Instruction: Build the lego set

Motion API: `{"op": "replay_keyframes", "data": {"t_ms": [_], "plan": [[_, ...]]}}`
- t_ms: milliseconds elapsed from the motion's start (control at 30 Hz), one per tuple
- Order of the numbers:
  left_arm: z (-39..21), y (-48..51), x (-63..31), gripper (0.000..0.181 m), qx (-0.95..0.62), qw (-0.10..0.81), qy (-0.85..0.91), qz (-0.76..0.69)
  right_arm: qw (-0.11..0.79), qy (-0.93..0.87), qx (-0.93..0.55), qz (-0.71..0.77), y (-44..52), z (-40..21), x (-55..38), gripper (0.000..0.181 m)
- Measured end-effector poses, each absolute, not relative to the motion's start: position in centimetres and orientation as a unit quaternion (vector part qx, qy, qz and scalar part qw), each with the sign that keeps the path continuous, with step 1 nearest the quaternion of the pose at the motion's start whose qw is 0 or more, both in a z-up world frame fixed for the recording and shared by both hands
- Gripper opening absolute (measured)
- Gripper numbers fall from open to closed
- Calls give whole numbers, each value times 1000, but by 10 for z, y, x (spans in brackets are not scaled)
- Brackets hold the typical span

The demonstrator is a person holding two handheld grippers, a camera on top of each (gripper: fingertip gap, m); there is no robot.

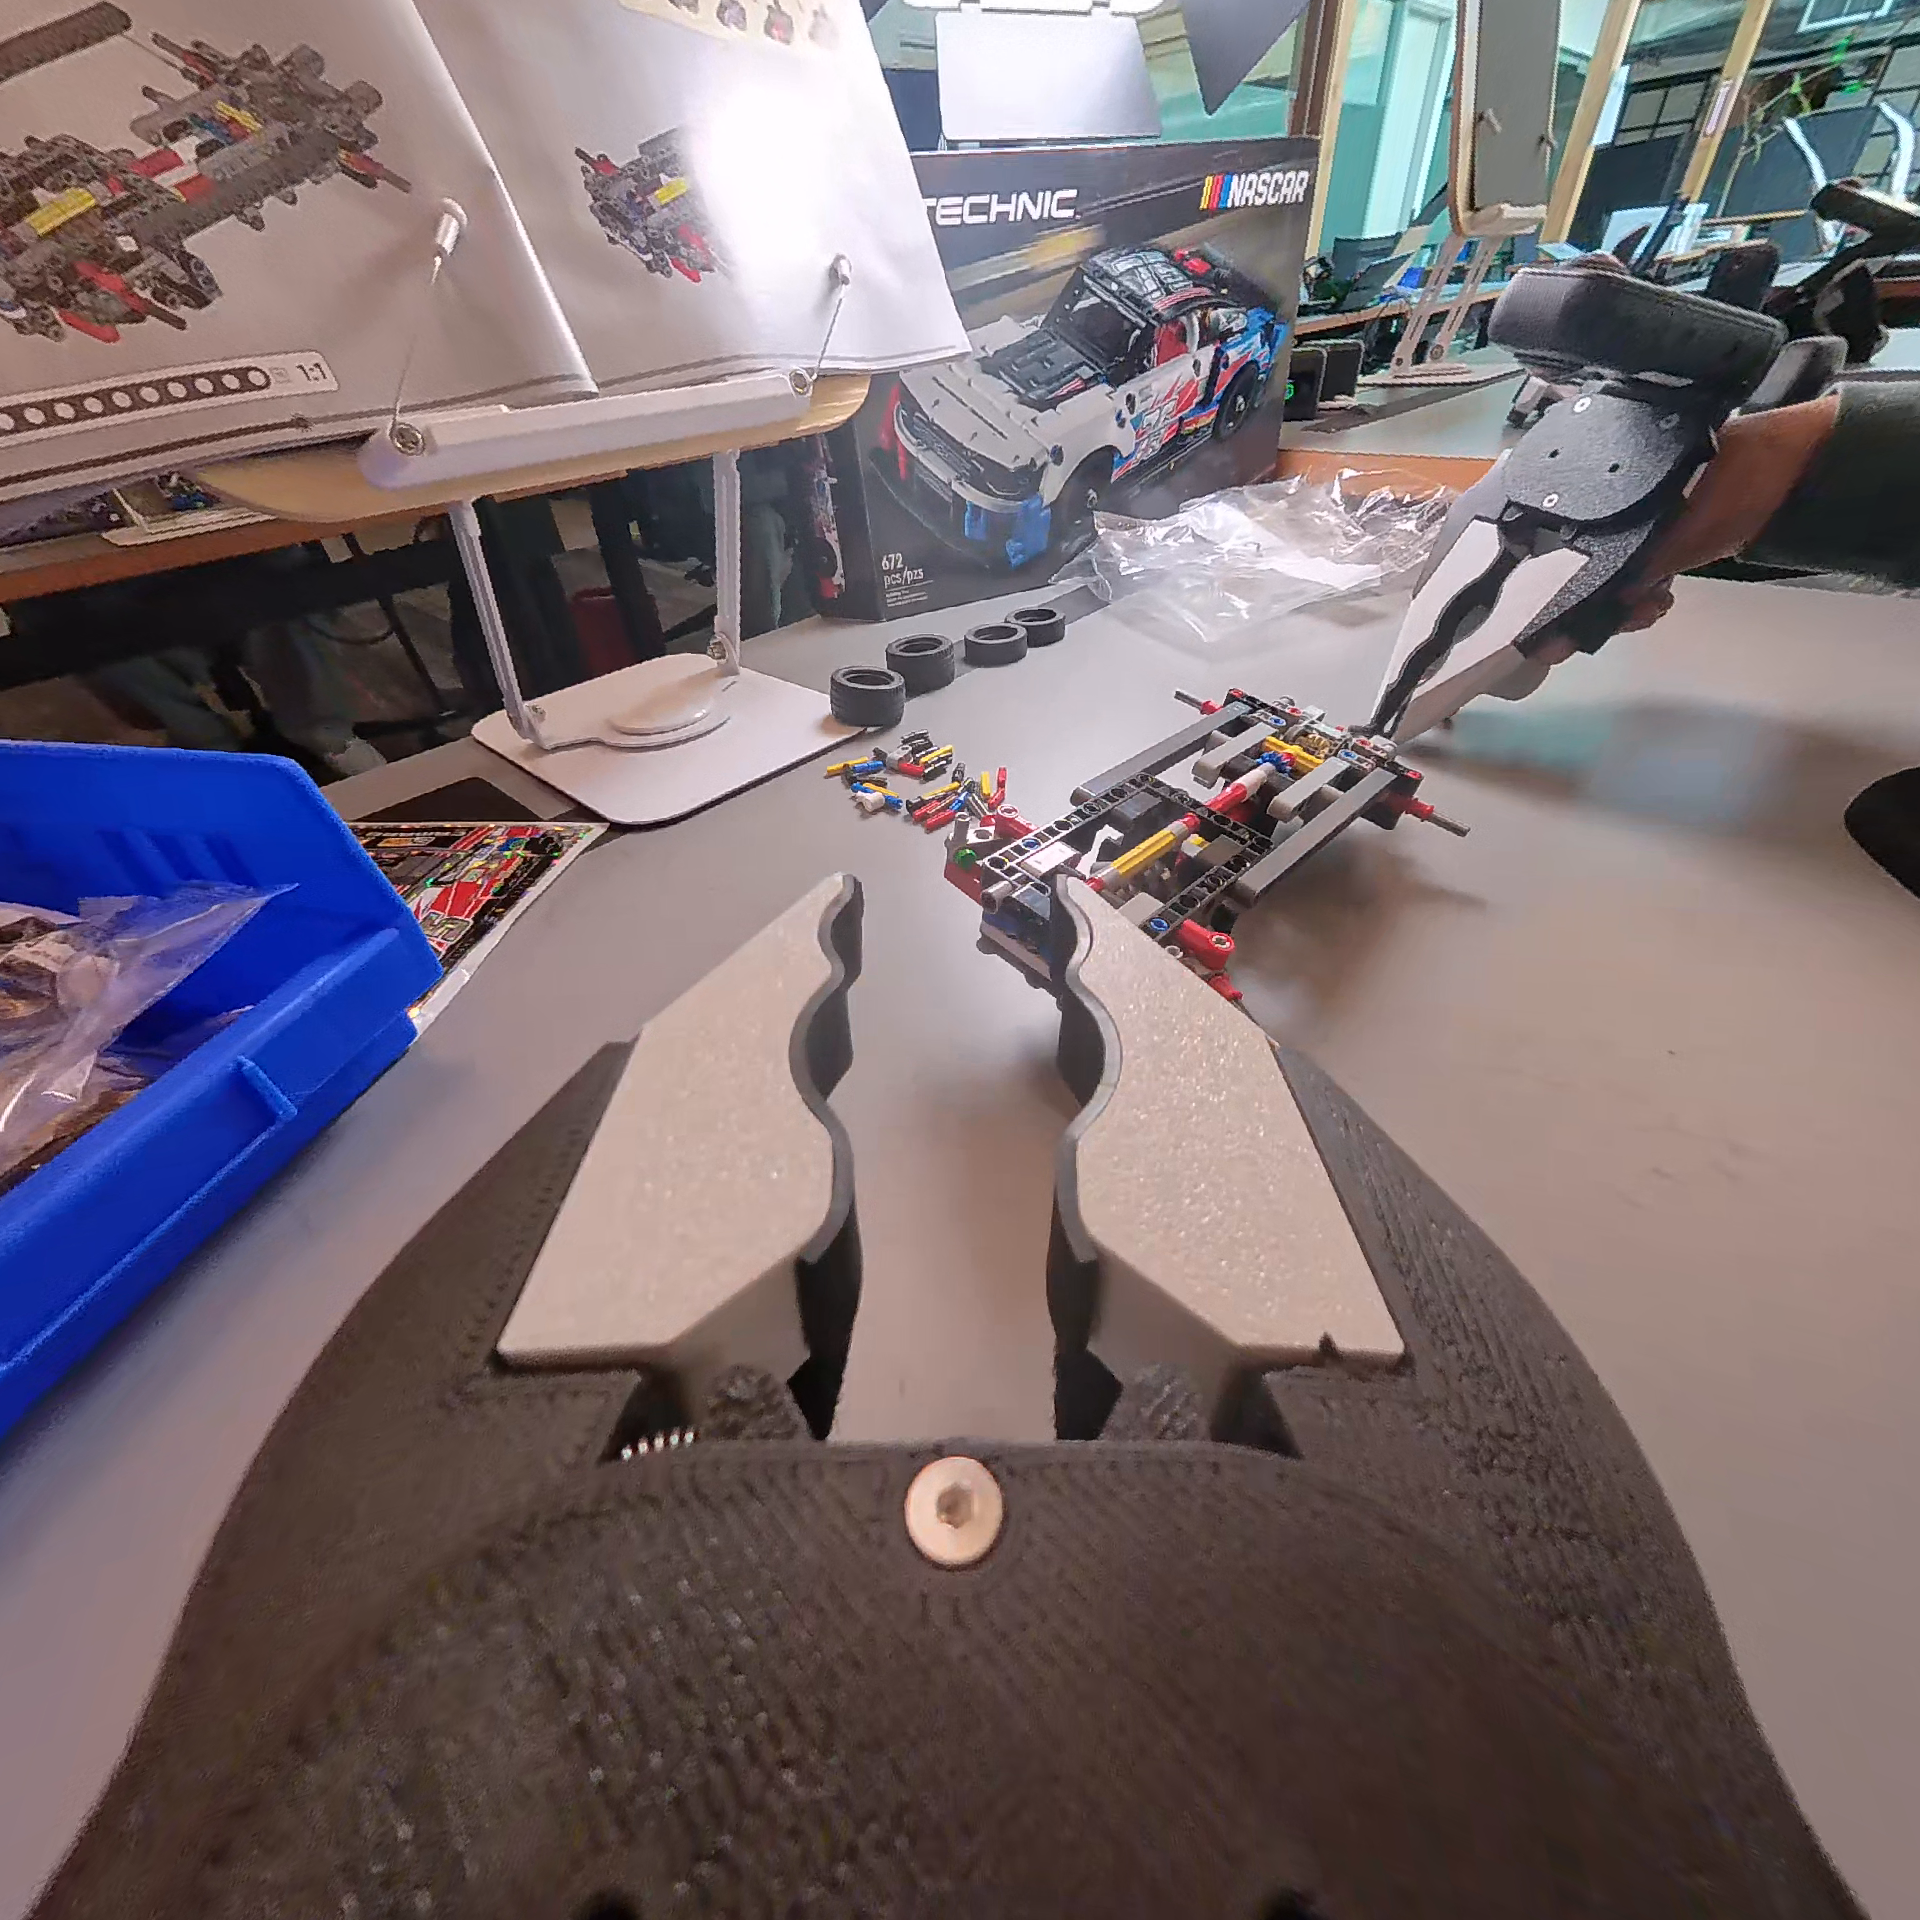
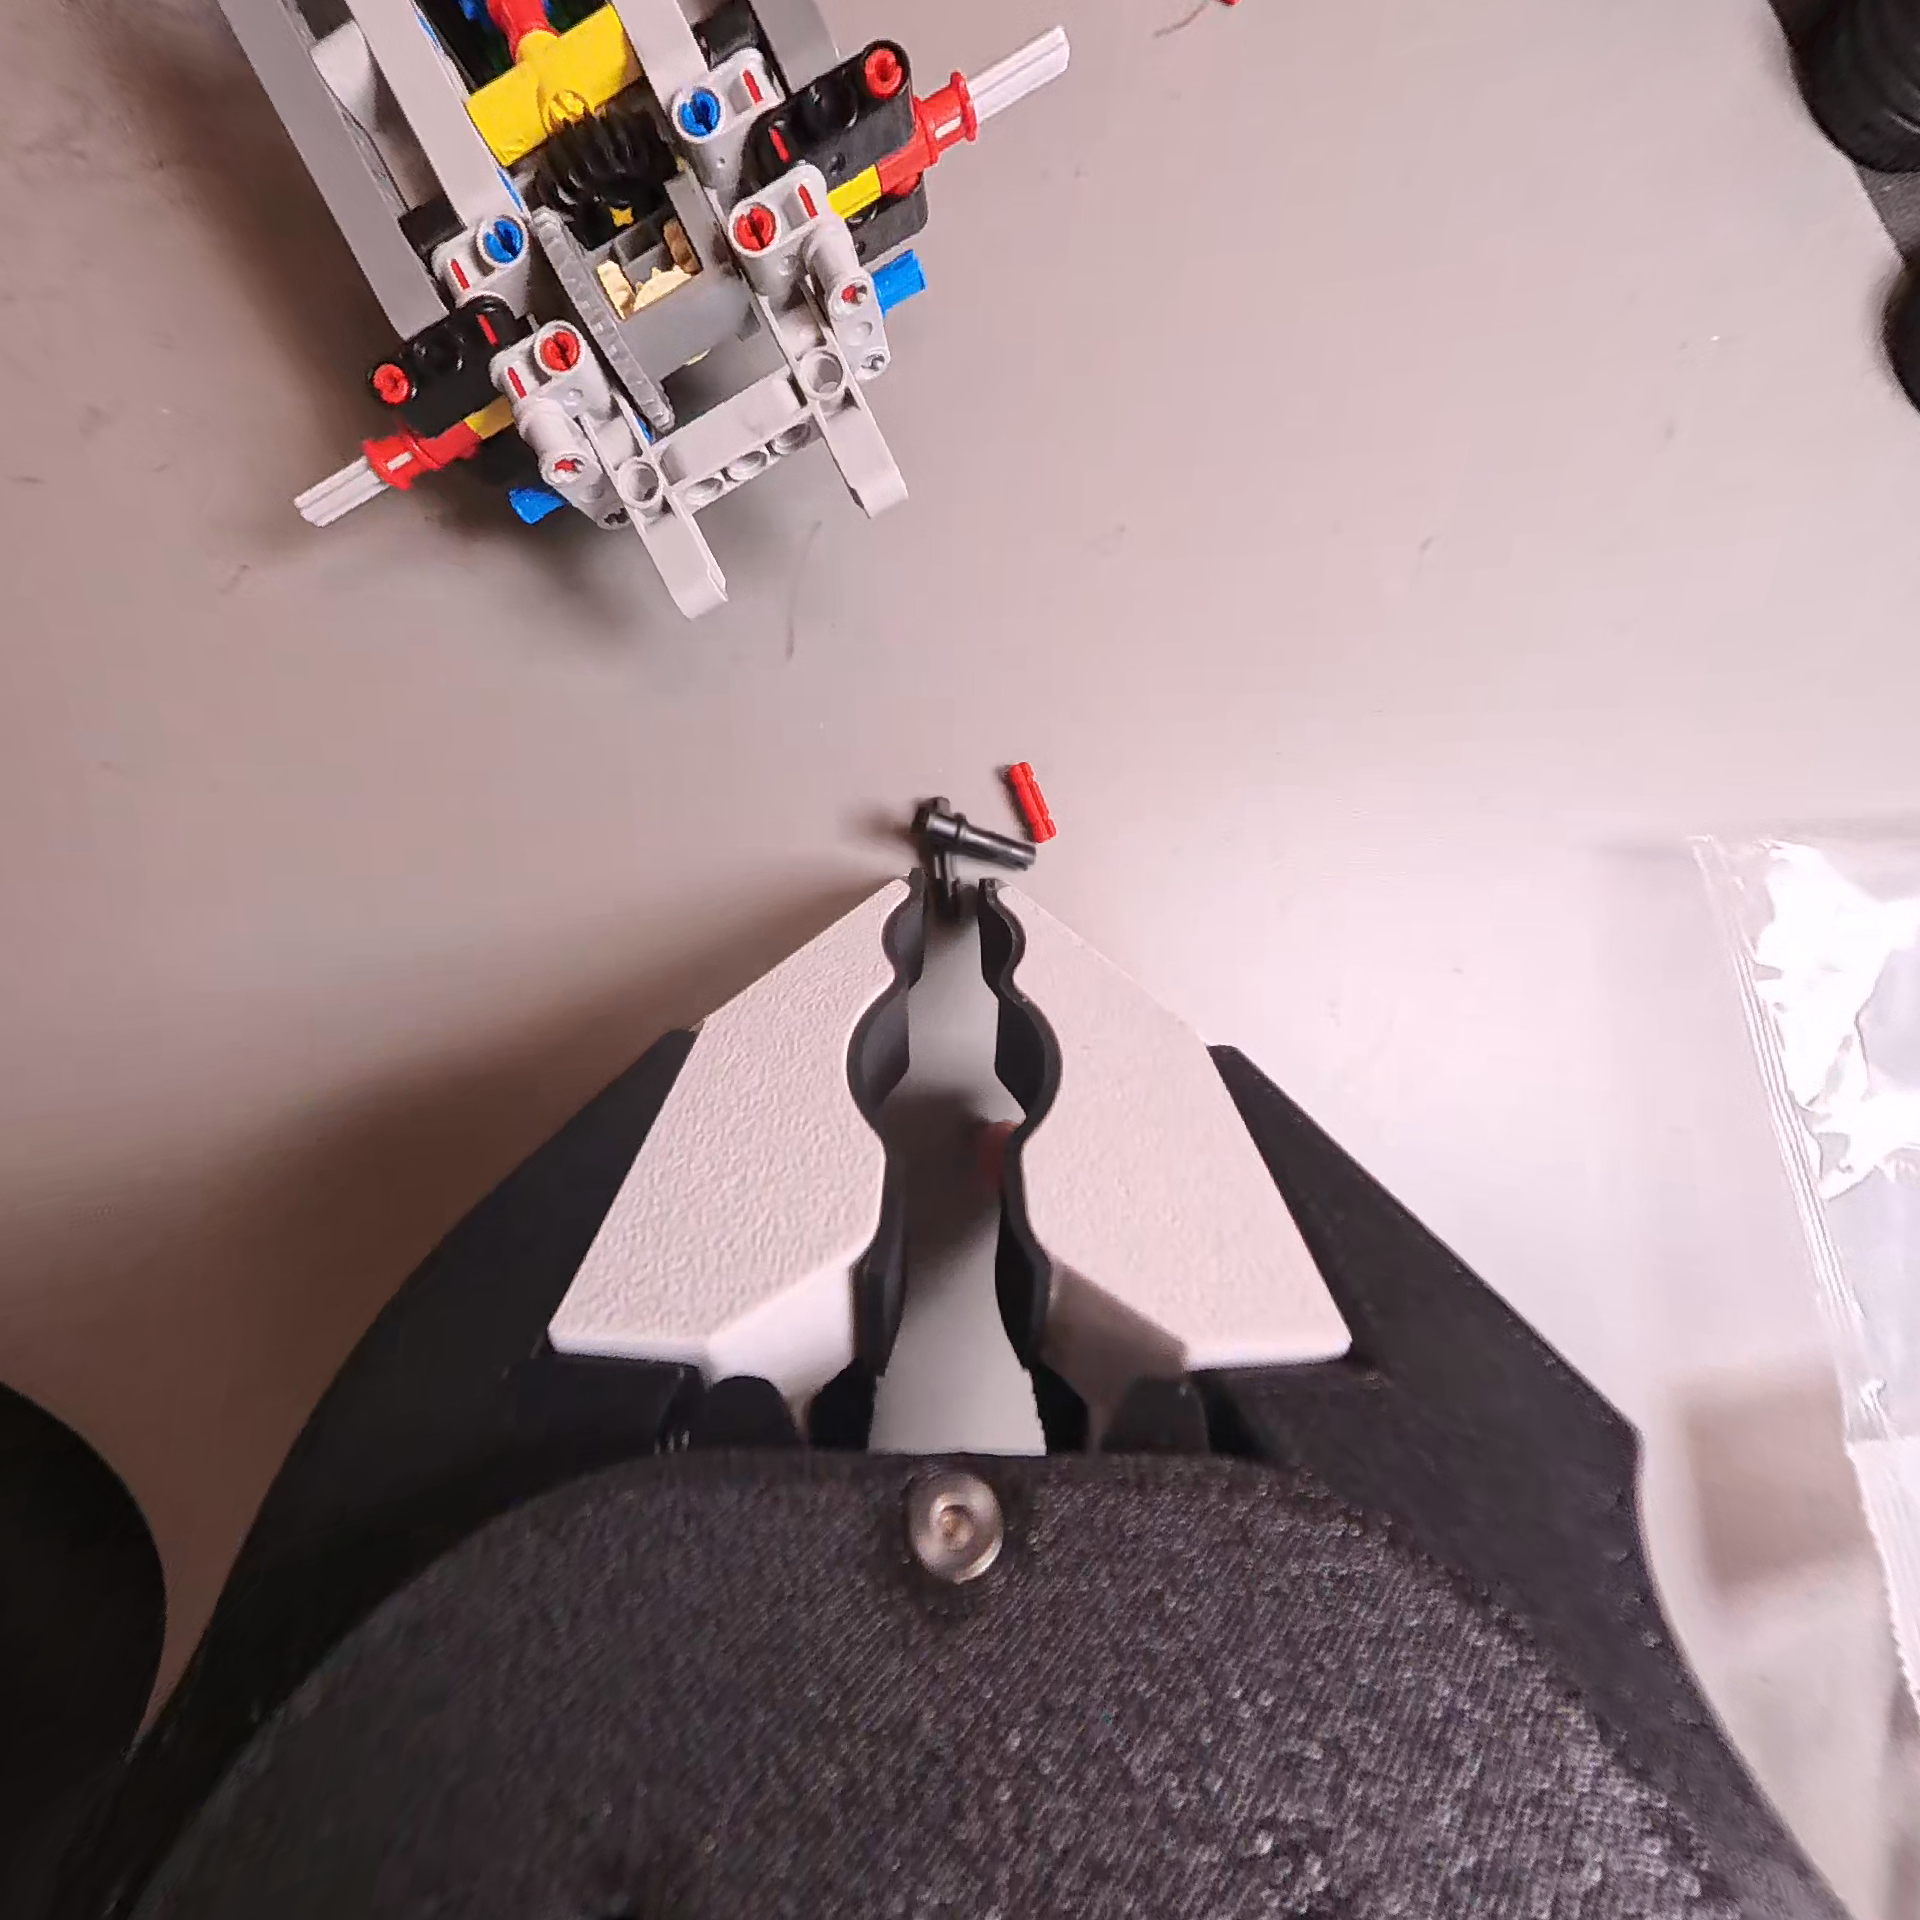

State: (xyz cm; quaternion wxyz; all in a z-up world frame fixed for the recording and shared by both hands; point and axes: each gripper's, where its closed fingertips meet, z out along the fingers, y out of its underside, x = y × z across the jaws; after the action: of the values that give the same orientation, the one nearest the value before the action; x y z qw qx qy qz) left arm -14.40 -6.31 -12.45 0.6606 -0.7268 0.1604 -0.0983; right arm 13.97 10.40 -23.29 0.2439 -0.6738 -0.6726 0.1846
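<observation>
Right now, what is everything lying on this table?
Chassis: one, grey and black, mid-table.
Tyres: four, black, in a row behind the chassis.
Loose pins: many, mixed colours, left of the chassis.
Black pin: one, at the right tool's tips.
Red pin: one, beside it.
Box: one, rear.
Manual: one, on a white stand.
Bin: one, blue, left.
Left tool: open.
Right tool: nearly closed.

One part-built chassis (image 1: 1195, 821), four tyres (image 1: 867, 694), one set box (image 1: 1081, 416), one blue bin (image 1: 197, 997), two black pins (image 2: 966, 836), one red pin (image 2: 1031, 801).
</observation>
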Motion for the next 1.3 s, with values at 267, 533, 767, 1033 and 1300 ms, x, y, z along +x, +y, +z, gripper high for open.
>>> {"op": "replay_keyframes", "data": {"t_ms": [267, 533, 767, 1033, 1300], "plan": [[-123, -65, -142, 34, -724, 663, 165, -98, 244, -670, -677, 183, 105, -233, 140, 9], [-124, -65, -141, 34, -724, 662, 169, -98, 310, -644, -666, 213, 106, -202, 135, 11], [-121, -65, -147, 34, -721, 670, 154, -87, 550, -440, -633, 321, 96, -95, 116, 18], [-113, -66, -152, 33, -711, 683, 145, -82, 636, -343, -611, 324, 64, -93, 109, 19], [-70, -82, -166, 29, -686, 710, 145, -57, 620, -379, -600, 335, 47, -111, 94, 16]]}}
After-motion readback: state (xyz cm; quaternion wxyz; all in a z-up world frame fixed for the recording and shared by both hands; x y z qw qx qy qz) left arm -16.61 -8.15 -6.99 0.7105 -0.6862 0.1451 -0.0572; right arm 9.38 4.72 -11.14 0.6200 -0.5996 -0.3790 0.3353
